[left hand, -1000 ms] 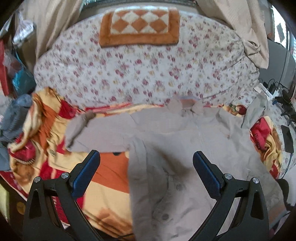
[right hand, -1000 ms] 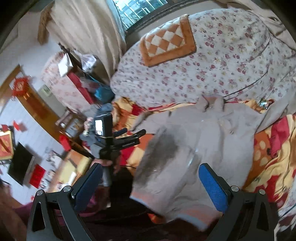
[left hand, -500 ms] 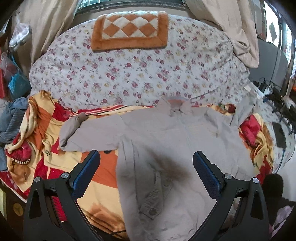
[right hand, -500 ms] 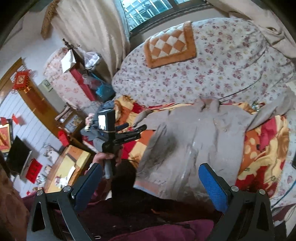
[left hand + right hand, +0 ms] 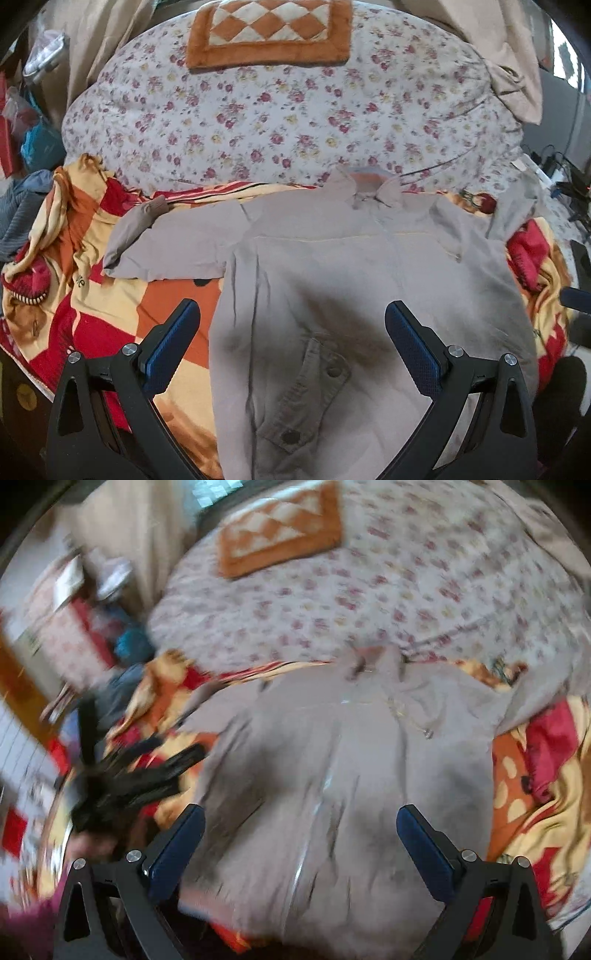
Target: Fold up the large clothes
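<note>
Left wrist view first: we see our left gripper nearest, its blue-padded fingers spread wide apart and holding nothing, poised above the lower front of a grey jacket. The jacket lies face up on a red, orange and yellow blanket spread over the bed. Just past the gripper sits a buttoned pocket flap, with a dark shadow across the cloth beside it. Farther on, the jacket's front closure runs up to the collar, which points away from us. One sleeve stretches out flat to the left over the blanket; the other sleeve bends up at the far right. Beyond the collar we see a floral quilt bulging upward, and on its far side an orange checkered cushion. Blue-grey clothing is heaped at the left edge.

From the right wrist view, badly blurred, our right gripper also has its fingers wide apart and empty, above the jacket's hem end. To the left we make out the left gripper as a dark smeared shape beside the jacket's edge, with the hand that holds it below. The quilt and cushion lie farthest.
</note>
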Demonstrator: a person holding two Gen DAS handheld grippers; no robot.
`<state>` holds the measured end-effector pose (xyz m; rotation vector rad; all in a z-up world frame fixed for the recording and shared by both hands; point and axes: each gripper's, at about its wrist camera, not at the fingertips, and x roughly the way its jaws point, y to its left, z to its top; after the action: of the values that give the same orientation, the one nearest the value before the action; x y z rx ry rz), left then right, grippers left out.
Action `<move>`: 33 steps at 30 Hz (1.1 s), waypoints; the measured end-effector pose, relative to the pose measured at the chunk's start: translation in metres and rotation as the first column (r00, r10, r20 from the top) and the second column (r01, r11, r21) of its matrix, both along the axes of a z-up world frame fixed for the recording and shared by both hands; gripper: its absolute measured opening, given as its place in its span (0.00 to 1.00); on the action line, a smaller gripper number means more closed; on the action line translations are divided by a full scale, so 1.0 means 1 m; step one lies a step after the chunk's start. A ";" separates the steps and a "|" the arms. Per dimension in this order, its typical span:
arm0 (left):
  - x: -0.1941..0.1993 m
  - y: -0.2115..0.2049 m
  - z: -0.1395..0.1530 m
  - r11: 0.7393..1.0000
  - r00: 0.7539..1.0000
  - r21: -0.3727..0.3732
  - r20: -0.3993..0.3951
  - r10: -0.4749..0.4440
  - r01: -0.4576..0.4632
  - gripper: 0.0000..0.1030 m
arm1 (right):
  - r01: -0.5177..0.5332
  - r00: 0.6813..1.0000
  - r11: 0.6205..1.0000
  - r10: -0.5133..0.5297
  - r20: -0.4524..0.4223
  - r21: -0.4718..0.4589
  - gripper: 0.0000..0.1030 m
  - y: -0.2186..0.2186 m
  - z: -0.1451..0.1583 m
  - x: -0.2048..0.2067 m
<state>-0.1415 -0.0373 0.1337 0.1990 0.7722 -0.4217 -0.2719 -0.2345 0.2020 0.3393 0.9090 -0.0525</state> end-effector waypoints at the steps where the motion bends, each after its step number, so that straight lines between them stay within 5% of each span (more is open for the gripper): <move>1: 0.003 0.000 -0.001 1.000 1.000 0.005 0.004 0.011 -0.011 0.98 | 0.031 1.000 1.000 -0.031 0.001 0.002 1.00 -0.007 -0.008 0.007; 8: 0.028 -0.002 -0.021 0.999 0.999 -0.017 -0.023 0.041 -0.041 0.98 | 0.136 0.990 0.991 -0.136 -0.032 0.007 1.00 -0.031 -0.045 0.042; 21: 0.072 -0.024 -0.078 0.999 0.999 -0.030 -0.026 -0.022 0.021 0.98 | 0.187 0.976 0.919 -0.213 -0.039 -0.348 1.00 -0.027 -0.093 0.090; 33: 0.079 -0.022 -0.085 1.000 1.000 -0.025 -0.028 0.006 -0.007 0.98 | 0.169 0.972 0.902 -0.219 -0.085 -0.397 1.00 -0.018 -0.109 0.105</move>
<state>-0.0629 -0.0592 0.0484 0.1675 0.7948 -0.4282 -0.1670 -0.2520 0.0930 0.0549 0.9655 -0.4387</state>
